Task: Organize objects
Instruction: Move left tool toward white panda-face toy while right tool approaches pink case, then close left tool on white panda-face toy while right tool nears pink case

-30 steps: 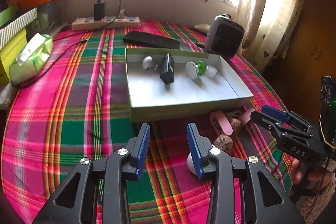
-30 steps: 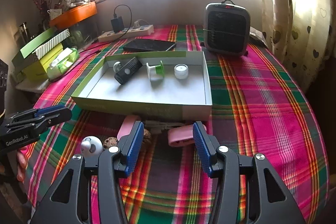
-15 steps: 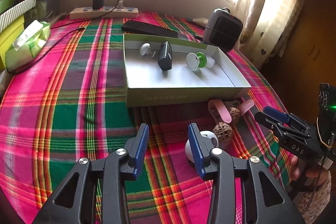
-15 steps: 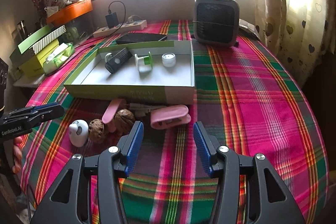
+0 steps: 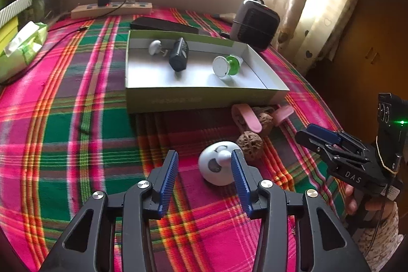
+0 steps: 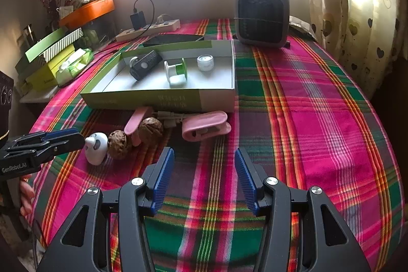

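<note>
The small white rounded plastic gadget point(image 5: 219, 166), lying on the plaid cloth near two brown walnuts point(image 5: 250, 142), is now framed closer between the left gripper point(image 5: 204, 170) pads than a second ago; those jaws are opening and nothing is pressed. The right gripper point(image 6: 204, 170) is held open and empty, nearer the pink clip point(image 6: 206, 125) than before.

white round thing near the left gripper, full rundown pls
The white round object is a small, smooth, glossy dome, plastic by the look, with a rounded knob sticking out and grey markings on its face. It lies on the plaid tablecloth, in front of the box and outside it. A walnut sits right beside it; whether they touch is unclear. The left hand-held gripper points at it, jaws opening, its tips just short of it, nothing gripped.
</note>
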Action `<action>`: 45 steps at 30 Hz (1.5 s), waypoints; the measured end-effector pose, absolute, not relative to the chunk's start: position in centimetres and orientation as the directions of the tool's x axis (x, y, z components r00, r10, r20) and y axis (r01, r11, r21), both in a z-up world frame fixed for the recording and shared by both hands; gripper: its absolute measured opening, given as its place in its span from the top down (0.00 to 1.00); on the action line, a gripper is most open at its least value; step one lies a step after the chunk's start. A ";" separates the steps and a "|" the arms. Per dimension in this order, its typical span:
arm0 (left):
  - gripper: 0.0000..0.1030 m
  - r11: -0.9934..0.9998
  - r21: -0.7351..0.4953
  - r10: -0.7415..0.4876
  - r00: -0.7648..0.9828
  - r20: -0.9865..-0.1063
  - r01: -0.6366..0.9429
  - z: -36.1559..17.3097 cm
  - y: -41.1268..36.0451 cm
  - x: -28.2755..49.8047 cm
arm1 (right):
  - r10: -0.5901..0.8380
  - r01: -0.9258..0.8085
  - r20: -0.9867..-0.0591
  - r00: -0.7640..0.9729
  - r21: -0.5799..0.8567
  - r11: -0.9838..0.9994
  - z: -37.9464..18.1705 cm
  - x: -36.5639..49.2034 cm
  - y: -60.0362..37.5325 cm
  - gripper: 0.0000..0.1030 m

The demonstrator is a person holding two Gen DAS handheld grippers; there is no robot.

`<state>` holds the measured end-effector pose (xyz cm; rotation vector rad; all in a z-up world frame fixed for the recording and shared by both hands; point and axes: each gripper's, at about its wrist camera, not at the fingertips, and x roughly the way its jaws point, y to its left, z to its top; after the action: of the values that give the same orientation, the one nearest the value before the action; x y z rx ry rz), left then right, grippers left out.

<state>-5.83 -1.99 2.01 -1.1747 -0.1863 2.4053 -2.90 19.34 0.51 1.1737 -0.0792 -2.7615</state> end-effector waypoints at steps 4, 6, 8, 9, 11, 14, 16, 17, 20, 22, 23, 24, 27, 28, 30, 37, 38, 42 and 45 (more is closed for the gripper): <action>0.54 -0.881 -0.322 0.466 -0.522 -0.715 -0.346 1.8 -1.6 -5.8 | -0.154 0.110 -0.710 -0.687 0.108 -0.988 0.6 -2.8 19.6 0.51; 0.54 -0.881 -0.325 0.467 -0.518 -0.716 -0.345 1.7 -1.4 -5.9 | -0.156 0.110 -0.711 -0.686 0.110 -0.988 0.5 -2.8 19.6 0.50; 0.54 -0.882 -0.323 0.465 -0.514 -0.721 -0.343 1.6 -1.3 -6.0 | -0.158 0.113 -0.712 -0.684 0.111 -0.987 0.4 -2.7 19.7 0.50; 0.53 -0.882 -0.323 0.464 -0.513 -0.722 -0.343 1.5 -1.2 -6.0 | -0.159 0.114 -0.712 -0.684 0.110 -0.987 0.4 -2.7 19.7 0.50; 0.53 -0.883 -0.319 0.461 -0.510 -0.727 -0.344 1.4 -1.0 -6.1 | -0.159 0.113 -0.712 -0.684 0.113 -0.987 0.4 -2.6 19.8 0.50; 0.53 -0.884 -0.318 0.458 -0.506 -0.731 -0.341 1.3 -0.9 -6.3 | -0.160 0.111 -0.714 -0.682 0.115 -0.987 0.3 -2.7 19.9 0.50; 0.53 -0.885 -0.315 0.456 -0.506 -0.732 -0.343 1.1 -0.8 -6.3 | -0.162 0.114 -0.715 -0.680 0.115 -0.987 0.2 -2.7 19.9 0.50; 0.53 -0.886 -0.311 0.454 -0.508 -0.732 -0.343 1.1 -0.7 -6.3 | -0.163 0.115 -0.716 -0.679 0.115 -0.987 0.2 -2.8 19.9 0.50; 0.53 -0.886 -0.310 0.454 -0.506 -0.733 -0.346 1.1 -0.6 -6.4 | -0.165 0.118 -0.717 -0.678 0.116 -0.986 0.2 -2.8 19.9 0.50; 0.53 -0.887 -0.301 0.450 -0.508 -0.734 -0.350 1.2 -0.4 -6.3 | -0.165 0.120 -0.716 -0.678 0.114 -0.986 0.2 -2.8 19.9 0.50; 0.53 -0.888 -0.297 0.448 -0.509 -0.735 -0.351 1.2 -0.3 -6.3 | -0.164 0.120 -0.717 -0.678 0.113 -0.986 0.2 -2.8 19.9 0.50; 0.53 -0.889 -0.294 0.446 -0.510 -0.736 -0.352 1.2 -0.2 -6.4 | -0.164 0.119 -0.718 -0.677 0.114 -0.986 0.1 -2.8 19.9 0.50; 0.53 -0.891 -0.284 0.438 -0.511 -0.739 -0.354 1.2 0.0 -6.5 | -0.165 0.117 -0.719 -0.675 0.116 -0.986 0.0 -2.9 19.9 0.50; 0.53 -0.893 -0.274 0.433 -0.513 -0.741 -0.357 1.2 0.1 -6.5 | -0.165 0.117 -0.721 -0.673 0.117 -0.986 -0.1 -3.0 19.9 0.50; 0.53 -0.898 -0.249 0.416 -0.520 -0.746 -0.362 1.3 0.5 -6.5 | -0.163 0.116 -0.723 -0.671 0.116 -0.987 -0.1 -3.0 19.8 0.50; 0.53 -0.905 -0.217 0.395 -0.532 -0.748 -0.367 1.2 0.9 -6.4 | -0.164 0.115 -0.726 -0.668 0.117 -0.986 -0.3 -3.2 19.7 0.50; 0.53 -0.905 -0.218 0.396 -0.533 -0.747 -0.366 1.2 0.8 -6.4 | -0.164 0.115 -0.727 -0.667 0.117 -0.986 -0.3 -3.2 19.7 0.50; 0.55 -0.905 -0.224 0.399 -0.536 -0.744 -0.363 1.2 0.8 -6.5 | -0.164 0.114 -0.730 -0.664 0.118 -0.986 -0.5 -3.3 19.7 0.50; 0.64 -0.902 -0.237 0.408 -0.534 -0.740 -0.362 1.2 0.7 -6.6 | -0.163 0.112 -0.732 -0.662 0.118 -0.987 -0.5 -3.4 19.7 0.50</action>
<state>-6.57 0.70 1.19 -1.1886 -0.0750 2.4209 -3.38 19.71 -0.49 1.2119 -0.0944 -2.7324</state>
